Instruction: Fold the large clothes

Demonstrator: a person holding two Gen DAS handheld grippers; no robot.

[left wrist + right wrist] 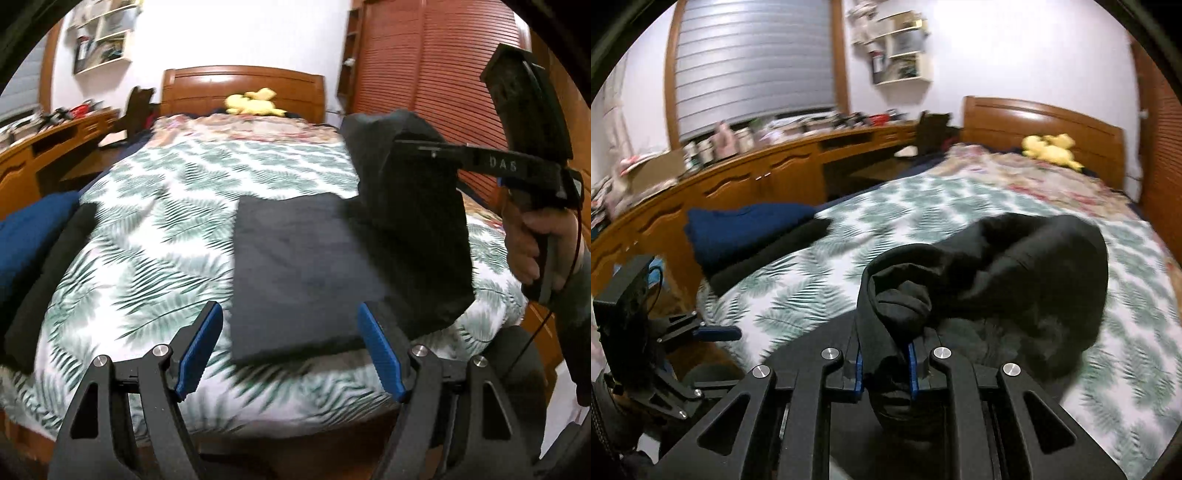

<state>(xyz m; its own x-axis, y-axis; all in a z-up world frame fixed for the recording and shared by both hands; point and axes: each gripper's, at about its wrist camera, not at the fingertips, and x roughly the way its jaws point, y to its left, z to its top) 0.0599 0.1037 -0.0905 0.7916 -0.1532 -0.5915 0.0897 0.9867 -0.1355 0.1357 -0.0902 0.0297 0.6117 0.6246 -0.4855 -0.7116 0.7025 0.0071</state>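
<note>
- Left gripper: jaws wide apart, nothing between them, over the bed's near edge, likely freed for the next fold.
- Right gripper: pinched tight on a bunch of dark garment, one end lifted off the leaf-print bedspread (probably to carry it over).
- The rest of the garment lies flat mid-bed.
- Blue pile parked aside.
- Lettering on the right gripper reads "DAS".

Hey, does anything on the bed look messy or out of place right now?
Only the black garment: one end is bunched and pinched in the right gripper, lifted off the leaf-print bedspread, so it hangs lopsided. The left gripper is open and empty.
</note>
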